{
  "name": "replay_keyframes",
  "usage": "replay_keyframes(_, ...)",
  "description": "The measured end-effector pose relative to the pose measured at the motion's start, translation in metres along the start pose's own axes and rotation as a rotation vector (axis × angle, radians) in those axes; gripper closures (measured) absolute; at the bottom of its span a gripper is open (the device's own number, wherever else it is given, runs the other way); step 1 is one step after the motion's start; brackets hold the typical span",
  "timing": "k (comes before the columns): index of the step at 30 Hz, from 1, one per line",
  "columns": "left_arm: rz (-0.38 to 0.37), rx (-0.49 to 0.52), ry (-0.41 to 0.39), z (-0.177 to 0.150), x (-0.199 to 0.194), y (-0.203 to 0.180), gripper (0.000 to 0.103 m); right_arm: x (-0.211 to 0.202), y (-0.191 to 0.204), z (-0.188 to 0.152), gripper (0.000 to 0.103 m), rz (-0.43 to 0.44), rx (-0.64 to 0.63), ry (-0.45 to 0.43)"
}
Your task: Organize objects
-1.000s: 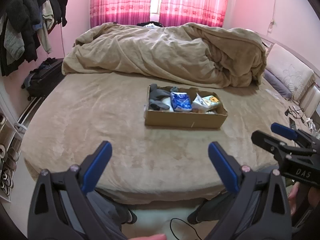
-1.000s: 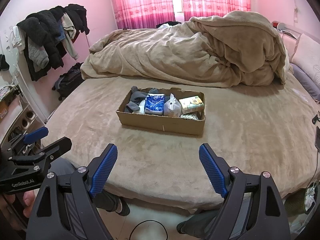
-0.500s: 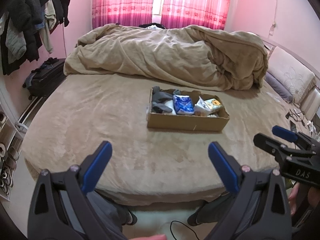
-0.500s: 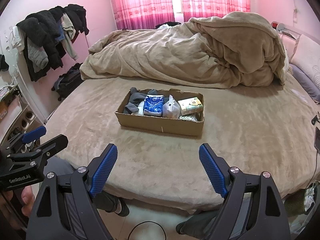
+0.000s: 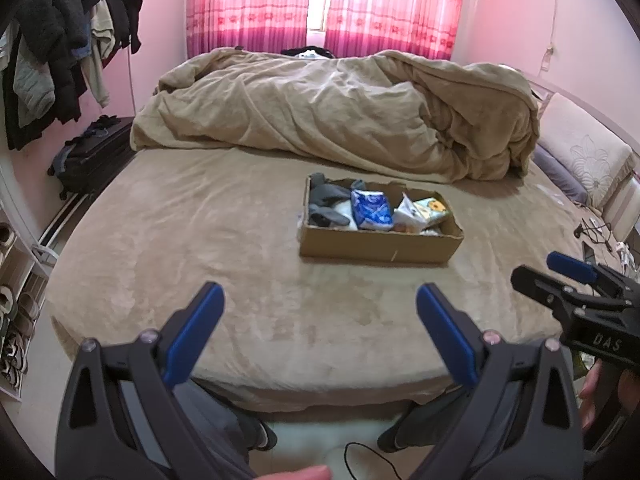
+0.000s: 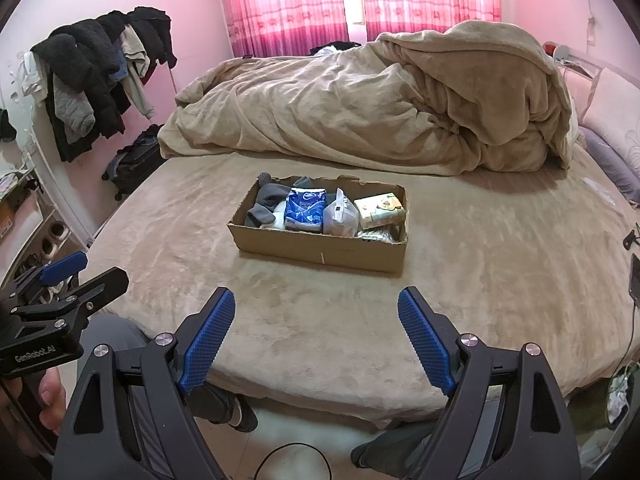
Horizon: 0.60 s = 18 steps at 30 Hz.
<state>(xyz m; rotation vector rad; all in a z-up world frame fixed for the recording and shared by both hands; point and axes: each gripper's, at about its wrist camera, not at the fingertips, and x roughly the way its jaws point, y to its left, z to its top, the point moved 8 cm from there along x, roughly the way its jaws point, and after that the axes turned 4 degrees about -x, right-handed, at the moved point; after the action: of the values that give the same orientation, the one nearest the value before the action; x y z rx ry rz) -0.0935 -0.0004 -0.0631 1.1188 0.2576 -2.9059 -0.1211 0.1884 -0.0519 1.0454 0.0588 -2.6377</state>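
A shallow cardboard box point(image 5: 380, 246) point(image 6: 320, 252) sits on the tan bed. It holds grey socks point(image 6: 266, 200), a blue packet point(image 6: 306, 210), a clear plastic bag point(image 6: 340, 216) and a yellow tissue pack point(image 6: 380, 208). My left gripper point(image 5: 320, 320) is open and empty, held off the bed's near edge. My right gripper point(image 6: 316, 322) is open and empty too, beside the left one. Each shows in the other's view: the right at the right edge point(image 5: 576, 288), the left at the left edge point(image 6: 60, 296).
A heaped tan duvet point(image 5: 340, 112) covers the far half of the bed. Pillows point(image 5: 580, 152) lie at the right. A clothes rack point(image 6: 100, 80) and a dark suitcase point(image 5: 92, 156) stand at the left, with shoe shelves point(image 5: 16, 308) below. Cables point(image 5: 596, 228) lie at the right edge.
Both grippers have drawn back slightly from the bed and shifted a little, so the box sits a bit farther off in both views. The jaws stay open.
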Motion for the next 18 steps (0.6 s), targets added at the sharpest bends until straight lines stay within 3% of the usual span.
replay_keyframes(18,-0.005,0.002,-0.001,0.0002,-0.0009,-0.0011,0.005,0.0021,-0.0009,-0.0002,0.017,0.001,0.002,0.003)
